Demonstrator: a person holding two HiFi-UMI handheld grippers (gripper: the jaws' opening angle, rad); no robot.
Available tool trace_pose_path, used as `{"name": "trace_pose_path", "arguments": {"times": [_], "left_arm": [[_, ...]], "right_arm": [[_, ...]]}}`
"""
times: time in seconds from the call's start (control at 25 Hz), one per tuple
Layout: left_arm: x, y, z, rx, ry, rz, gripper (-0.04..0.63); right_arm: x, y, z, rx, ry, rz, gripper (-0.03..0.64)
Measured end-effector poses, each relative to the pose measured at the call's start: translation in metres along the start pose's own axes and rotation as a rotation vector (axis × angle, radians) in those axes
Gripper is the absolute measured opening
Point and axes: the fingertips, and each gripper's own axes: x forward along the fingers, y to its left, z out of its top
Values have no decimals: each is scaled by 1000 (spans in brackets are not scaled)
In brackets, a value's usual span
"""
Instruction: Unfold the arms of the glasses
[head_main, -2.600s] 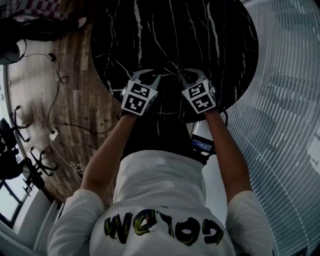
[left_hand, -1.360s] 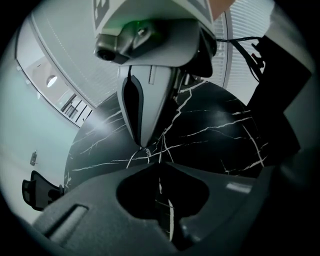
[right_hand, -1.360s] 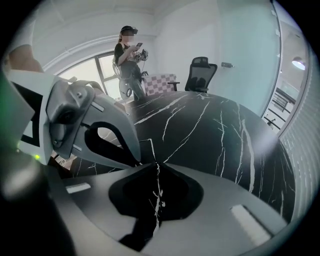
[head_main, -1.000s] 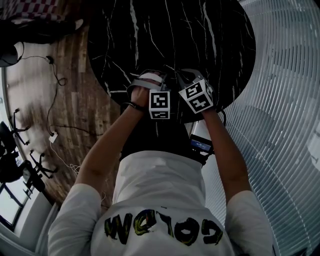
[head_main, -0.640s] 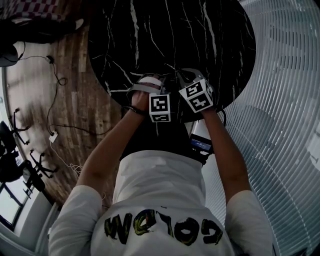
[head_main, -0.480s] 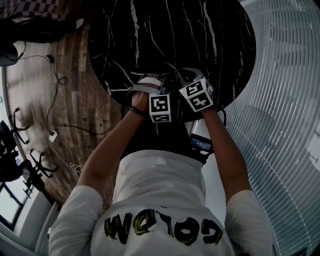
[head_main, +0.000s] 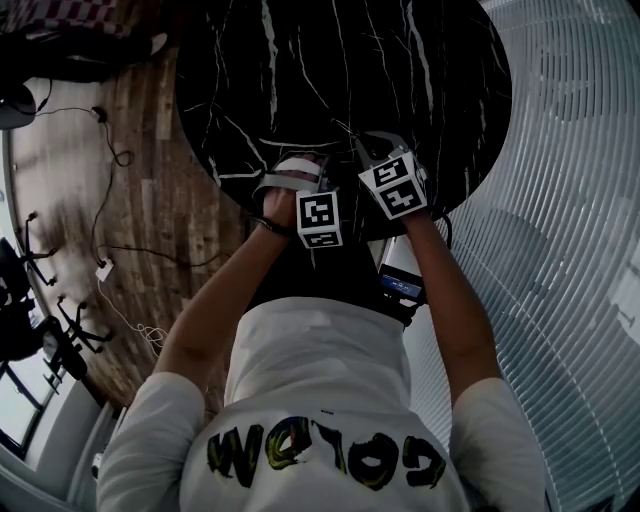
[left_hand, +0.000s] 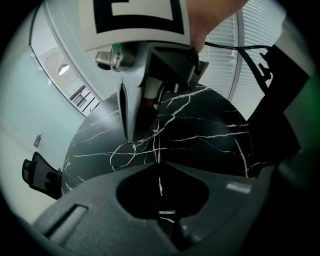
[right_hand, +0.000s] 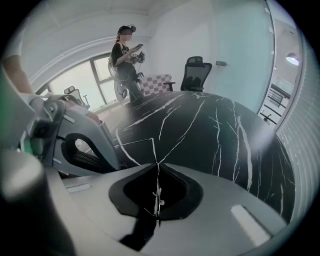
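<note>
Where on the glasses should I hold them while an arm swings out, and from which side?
Take the glasses by the thin wire rim at the edge of the lens loop, coming down steeply from above, as the right gripper does now. The loop sits close to the table, so its wire is probably only reachable from above.

An office, with a swivel chair (right_hand: 198, 74) behind a round black marble bench (right_hand: 215, 135), slatted blinds (head_main: 570, 260) and large windows (right_hand: 75, 82)

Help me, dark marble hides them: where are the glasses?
In the left gripper view, the glasses show as a wire rim left of centre over the black table, by the right gripper.
</note>
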Motion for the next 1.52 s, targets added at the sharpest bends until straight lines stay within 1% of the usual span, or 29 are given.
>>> {"name": "trace_pose_path", "arguments": {"times": [0.4, 0.76, 1.28, 1.52], "left_arm": [[-3, -7, 1, -33, 4, 11, 9], [-3, -11, 3, -46, 7, 21, 14], [-6, -20, 9, -80, 2, 22, 21], [-7, -22, 11, -78, 0, 28, 25]], "right_arm": [[1, -1, -1, 10, 1, 0, 17], [4, -4, -6, 54, 6, -3, 17], [3, -9, -4, 76, -1, -14, 15], [2, -8, -4, 76, -6, -13, 15]]}}
